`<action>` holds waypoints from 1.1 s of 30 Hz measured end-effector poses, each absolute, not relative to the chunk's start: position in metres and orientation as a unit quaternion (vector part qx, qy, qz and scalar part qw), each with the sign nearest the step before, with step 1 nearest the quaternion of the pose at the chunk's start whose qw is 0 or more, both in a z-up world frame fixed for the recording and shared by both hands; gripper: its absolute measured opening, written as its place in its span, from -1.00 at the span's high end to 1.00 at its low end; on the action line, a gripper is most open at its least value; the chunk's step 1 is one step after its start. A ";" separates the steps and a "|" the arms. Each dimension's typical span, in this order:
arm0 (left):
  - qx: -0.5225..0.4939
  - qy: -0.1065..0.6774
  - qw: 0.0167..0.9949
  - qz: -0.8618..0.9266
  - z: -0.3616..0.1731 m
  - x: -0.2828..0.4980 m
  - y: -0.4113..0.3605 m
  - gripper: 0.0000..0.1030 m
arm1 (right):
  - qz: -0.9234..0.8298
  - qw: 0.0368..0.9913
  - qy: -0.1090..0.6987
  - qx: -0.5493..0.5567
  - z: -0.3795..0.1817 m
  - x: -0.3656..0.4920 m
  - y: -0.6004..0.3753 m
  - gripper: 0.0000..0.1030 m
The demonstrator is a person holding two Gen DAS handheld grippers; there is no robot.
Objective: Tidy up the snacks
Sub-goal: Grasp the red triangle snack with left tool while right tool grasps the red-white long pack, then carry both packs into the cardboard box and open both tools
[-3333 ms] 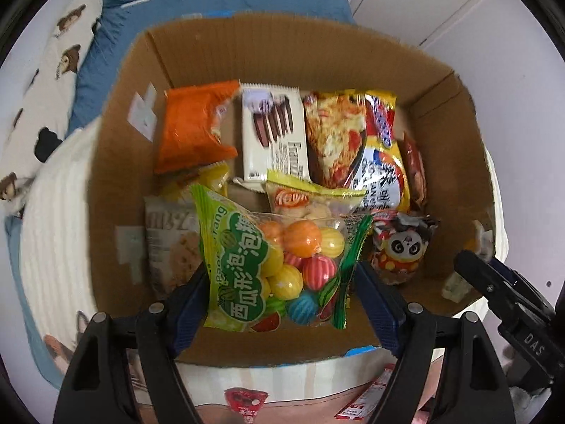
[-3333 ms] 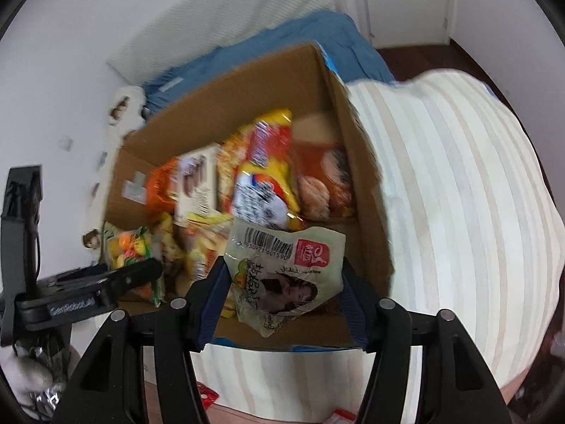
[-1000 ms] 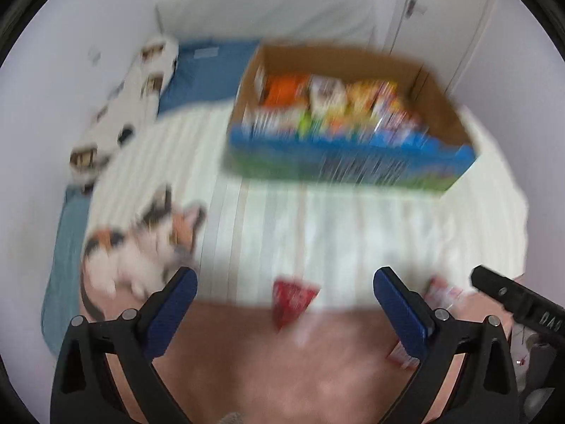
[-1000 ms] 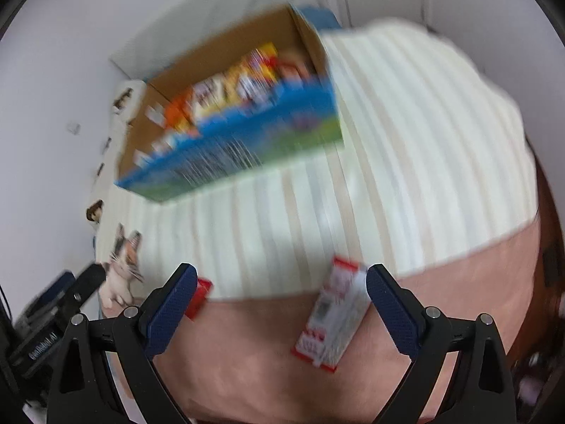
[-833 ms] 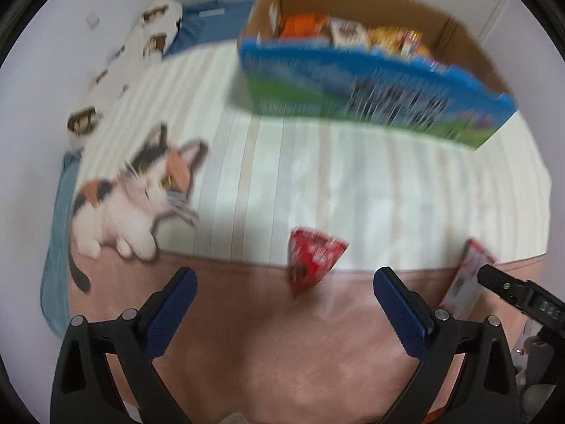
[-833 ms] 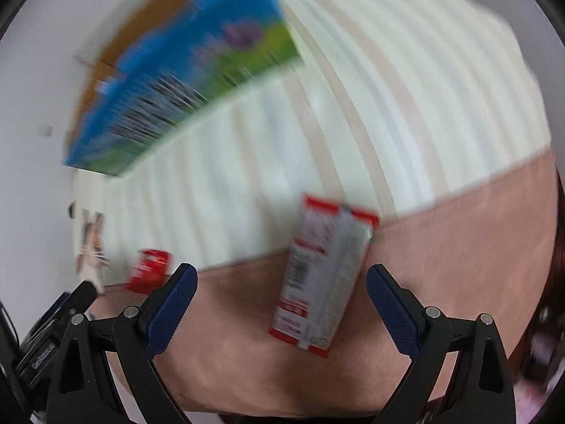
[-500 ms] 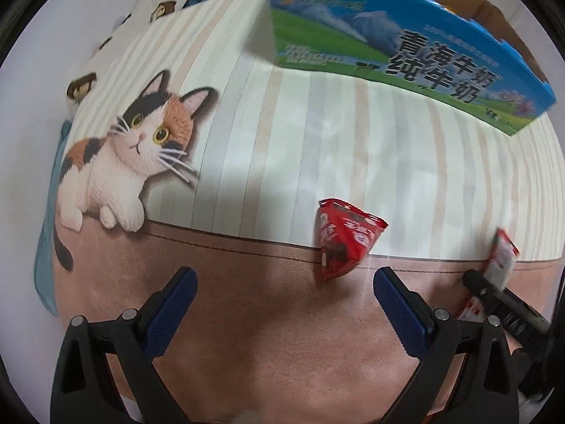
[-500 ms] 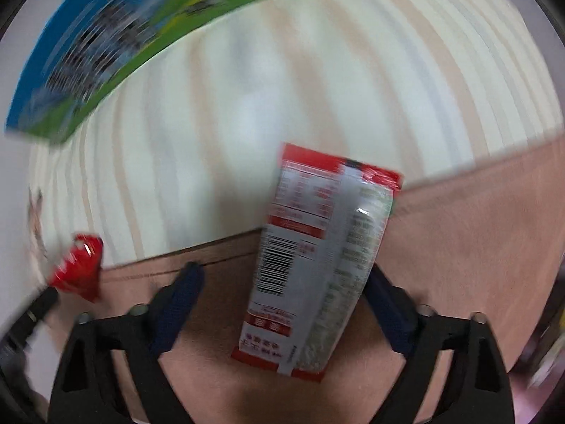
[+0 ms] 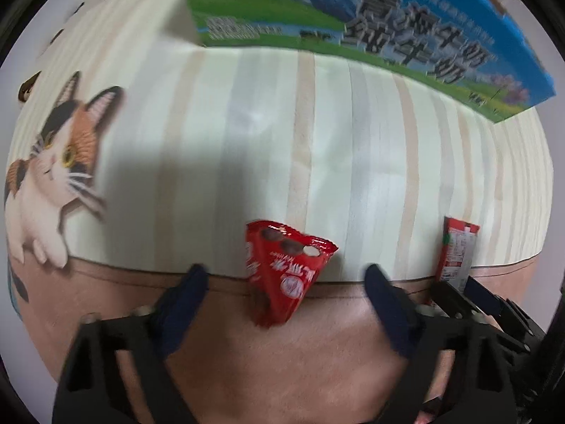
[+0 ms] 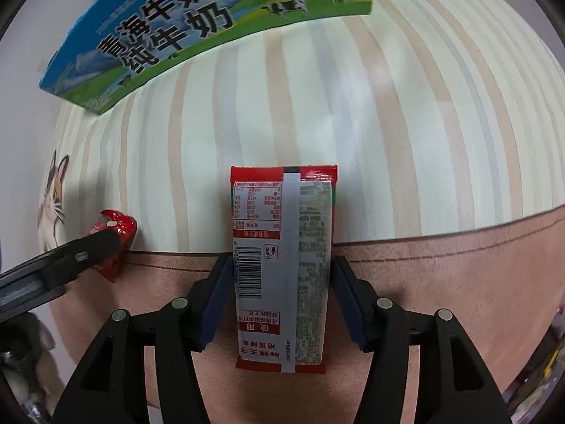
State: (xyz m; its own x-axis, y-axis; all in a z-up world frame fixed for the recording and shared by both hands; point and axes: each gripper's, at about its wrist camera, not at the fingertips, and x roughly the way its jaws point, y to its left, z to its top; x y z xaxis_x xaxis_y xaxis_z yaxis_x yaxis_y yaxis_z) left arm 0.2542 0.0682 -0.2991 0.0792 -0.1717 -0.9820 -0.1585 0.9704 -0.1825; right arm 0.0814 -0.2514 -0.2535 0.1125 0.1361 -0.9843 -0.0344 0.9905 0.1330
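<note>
Two packets lie on the blanket (image 9: 317, 148) before the box (image 9: 353, 10). My right gripper (image 10: 280, 279) has been closing; its pads flank the flat pack (image 10: 282, 258), seemingly just touching. Long axis runs away from me, along the fingers. My left gripper (image 9: 284, 282) has been closing around the red pouch (image 9: 282, 275), not touching. Both look light, crinkly, slippery; I'd pinch mid-body.
</note>
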 end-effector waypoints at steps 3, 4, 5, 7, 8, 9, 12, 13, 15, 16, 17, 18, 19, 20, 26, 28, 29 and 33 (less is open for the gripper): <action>-0.115 0.689 0.716 0.000 -0.312 0.257 0.064 -0.07 | 0.056 0.741 0.668 0.045 -0.256 0.078 -0.255 -0.23; -0.110 0.689 0.716 0.001 -0.313 0.257 0.062 -0.05 | 0.055 0.741 0.667 0.046 -0.255 0.081 -0.255 -0.24; -0.105 0.688 0.718 0.004 -0.315 0.256 0.061 -0.02 | 0.054 0.741 0.668 0.045 -0.258 0.082 -0.255 -0.27; -0.097 0.687 0.720 0.007 -0.315 0.253 0.059 0.03 | 0.050 0.740 0.669 0.043 -0.259 0.090 -0.254 -0.29; -0.095 0.686 0.721 0.008 -0.315 0.252 0.058 0.05 | 0.047 0.740 0.670 0.040 -0.262 0.091 -0.252 -0.29; -0.093 0.686 0.722 0.011 -0.314 0.250 0.057 0.10 | 0.044 0.740 0.671 0.037 -0.263 0.090 -0.250 -0.29; -0.090 0.687 0.721 0.015 -0.313 0.248 0.053 0.12 | 0.044 0.738 0.673 0.013 -0.272 0.095 -0.234 -0.31; -0.089 0.688 0.720 0.016 -0.312 0.245 0.049 0.13 | 0.043 0.739 0.673 0.005 -0.274 0.095 -0.232 -0.31; -0.087 0.687 0.721 0.020 -0.313 0.245 0.048 0.14 | 0.043 0.742 0.669 -0.005 -0.277 0.094 -0.227 -0.25; -0.085 0.686 0.722 0.021 -0.314 0.241 0.051 0.14 | 0.042 0.743 0.668 -0.010 -0.278 0.094 -0.224 -0.23; -0.084 0.685 0.723 0.024 -0.314 0.240 0.050 0.15 | 0.042 0.744 0.667 -0.016 -0.279 0.094 -0.222 -0.17; -0.083 0.684 0.724 0.025 -0.318 0.240 0.052 0.16 | 0.043 0.745 0.665 -0.020 -0.279 0.094 -0.221 -0.15; -0.083 0.684 0.725 0.026 -0.318 0.242 0.051 0.19 | 0.044 0.746 0.665 -0.021 -0.279 0.093 -0.219 -0.14; -0.082 0.682 0.726 0.027 -0.318 0.241 0.051 0.20 | 0.044 0.746 0.664 -0.021 -0.279 0.094 -0.219 -0.12; -0.079 0.677 0.731 0.031 -0.312 0.239 0.046 0.22 | 0.048 0.752 0.657 -0.025 -0.275 0.089 -0.216 -0.01; -0.081 0.676 0.732 0.030 -0.308 0.236 0.045 0.22 | 0.051 0.753 0.655 -0.020 -0.270 0.084 -0.219 0.01; -0.081 0.675 0.733 0.029 -0.305 0.234 0.043 0.22 | 0.053 0.753 0.655 -0.015 -0.268 0.083 -0.219 0.03; -0.080 0.667 0.740 0.026 -0.295 0.230 0.037 0.22 | 0.062 0.751 0.658 0.004 -0.254 0.082 -0.224 0.08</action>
